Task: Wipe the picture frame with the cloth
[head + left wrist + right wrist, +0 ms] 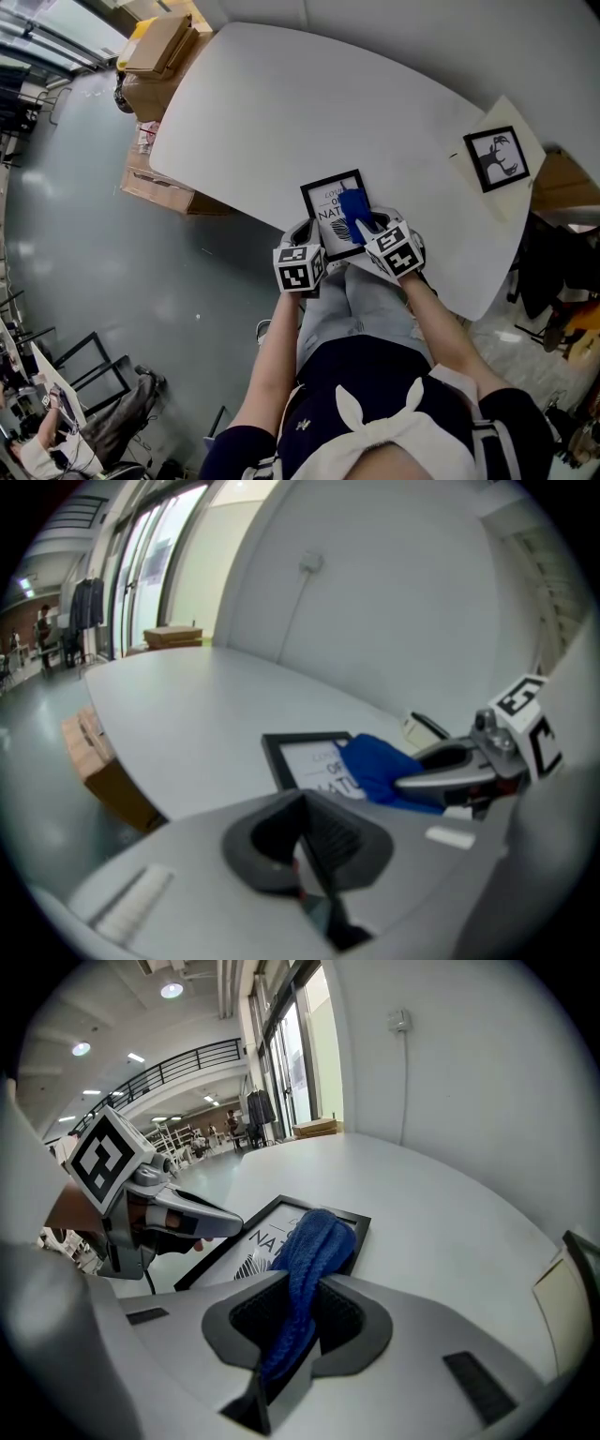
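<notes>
Two tongs: right tongs [291, 1321] clamped on the blue cloth [314, 1241], which drapes over the picture frame [323, 202] at the near edge of the surface [281, 112]. Left tongs [305, 841] closed, empty, just beside the frame. Wiping stage, I judge; next I sweep the cloth across it.

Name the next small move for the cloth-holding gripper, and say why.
Probably drag the right gripper sideways across the glass: its jaws are shut on the blue cloth, whose free end rests on the picture frame, so a wiping stroke seems due.
</notes>
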`<state>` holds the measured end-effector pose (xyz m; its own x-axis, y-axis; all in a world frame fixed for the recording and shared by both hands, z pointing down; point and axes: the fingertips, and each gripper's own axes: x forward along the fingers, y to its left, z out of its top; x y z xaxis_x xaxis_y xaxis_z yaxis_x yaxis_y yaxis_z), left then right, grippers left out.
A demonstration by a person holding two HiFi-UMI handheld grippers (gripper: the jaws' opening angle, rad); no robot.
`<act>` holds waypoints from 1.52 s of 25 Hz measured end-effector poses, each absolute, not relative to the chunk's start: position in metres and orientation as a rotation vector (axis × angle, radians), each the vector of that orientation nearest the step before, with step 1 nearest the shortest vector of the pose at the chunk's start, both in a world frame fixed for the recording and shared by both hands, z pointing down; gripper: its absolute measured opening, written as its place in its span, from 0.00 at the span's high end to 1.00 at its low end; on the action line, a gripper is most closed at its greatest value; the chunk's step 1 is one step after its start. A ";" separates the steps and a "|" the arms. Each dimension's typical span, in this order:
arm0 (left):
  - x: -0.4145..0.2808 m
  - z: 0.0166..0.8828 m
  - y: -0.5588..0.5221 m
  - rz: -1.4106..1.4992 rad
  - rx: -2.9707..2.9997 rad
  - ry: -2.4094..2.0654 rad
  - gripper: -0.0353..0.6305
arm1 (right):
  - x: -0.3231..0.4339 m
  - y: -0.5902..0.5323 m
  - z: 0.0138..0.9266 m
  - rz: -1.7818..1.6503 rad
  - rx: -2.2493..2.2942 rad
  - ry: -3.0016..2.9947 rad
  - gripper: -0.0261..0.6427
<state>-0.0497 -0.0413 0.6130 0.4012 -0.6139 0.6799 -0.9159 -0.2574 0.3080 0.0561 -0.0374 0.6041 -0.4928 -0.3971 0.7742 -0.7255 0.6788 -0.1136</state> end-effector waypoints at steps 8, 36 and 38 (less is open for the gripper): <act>-0.050 0.613 -0.041 0.567 1.978 -1.317 0.94 | 0.063 -0.029 0.603 0.592 0.864 -2.143 0.87; -0.050 0.614 -0.042 0.553 1.989 -1.320 0.94 | 0.068 0.000 0.604 0.667 0.878 -2.167 0.87; -0.049 0.614 -0.042 0.554 1.989 -1.320 0.94 | 0.065 0.002 0.605 0.669 0.874 -2.165 0.87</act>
